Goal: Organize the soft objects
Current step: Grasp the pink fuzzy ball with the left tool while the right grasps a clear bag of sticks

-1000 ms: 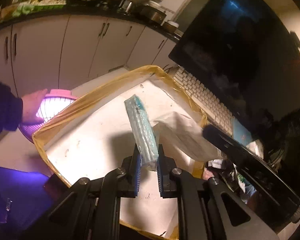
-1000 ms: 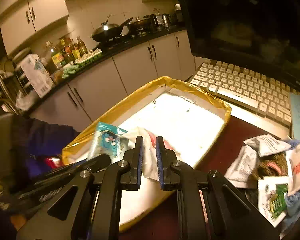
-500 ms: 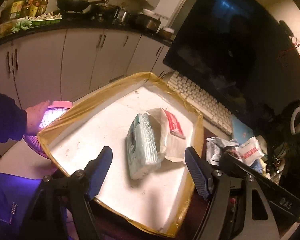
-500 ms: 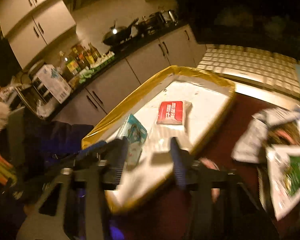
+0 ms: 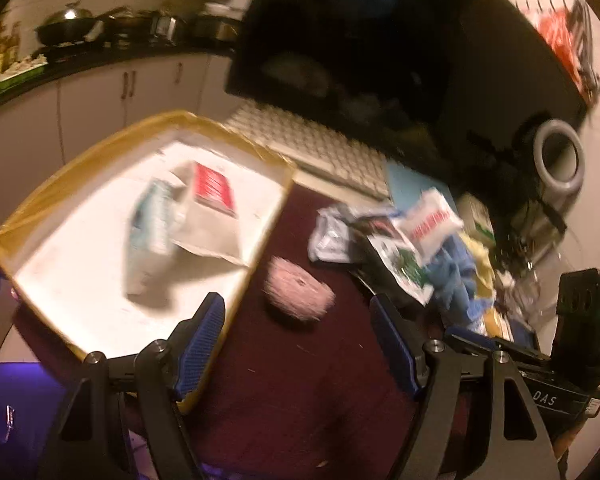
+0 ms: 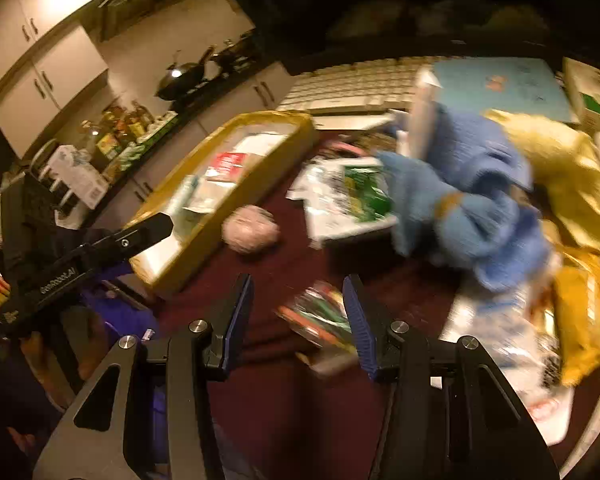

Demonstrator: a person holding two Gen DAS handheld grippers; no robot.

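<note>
Kitchen backdrop: white cabinets, dark countertop with a wok (image 5: pixel 62 26) and bottles (image 6: pixel 116 128). Work surface is a dark maroon tabletop (image 5: pixel 300 380), with a big black monitor (image 5: pixel 380 52) and a beige keyboard (image 5: pixel 312 144) behind it. Both views are motion-blurred.

Yellow-rimmed white tray (image 5: pixel 32 224) sits at the table's left. Inside it: a pale teal tissue pack (image 5: pixel 148 236) and, touching its right side, a white packet with a red label (image 5: pixel 214 192).

Pinkish yarn ball (image 5: pixel 298 294) is on the tabletop just right of the tray rim, apart from it. Further right is a loose pile: white sachets (image 5: pixel 432 224), a green-printed packet (image 6: pixel 364 192), a blue knit cloth (image 6: pixel 472 200) and a yellow cloth (image 6: pixel 556 168), overlapping each other.

Left gripper (image 5: pixel 300 344): jaws spread wide, nothing between them, above the tabletop with its left finger over the tray's near rim; the yarn ball is ahead, in line with the gap.

Right gripper (image 6: pixel 300 320): jaws spread, holding nothing. A small multicoloured packet (image 6: pixel 320 316) lies on the table in line with the gap; contact with the pads can't be determined from the blur. The left gripper's body shows at the left edge of the right wrist view.
</note>
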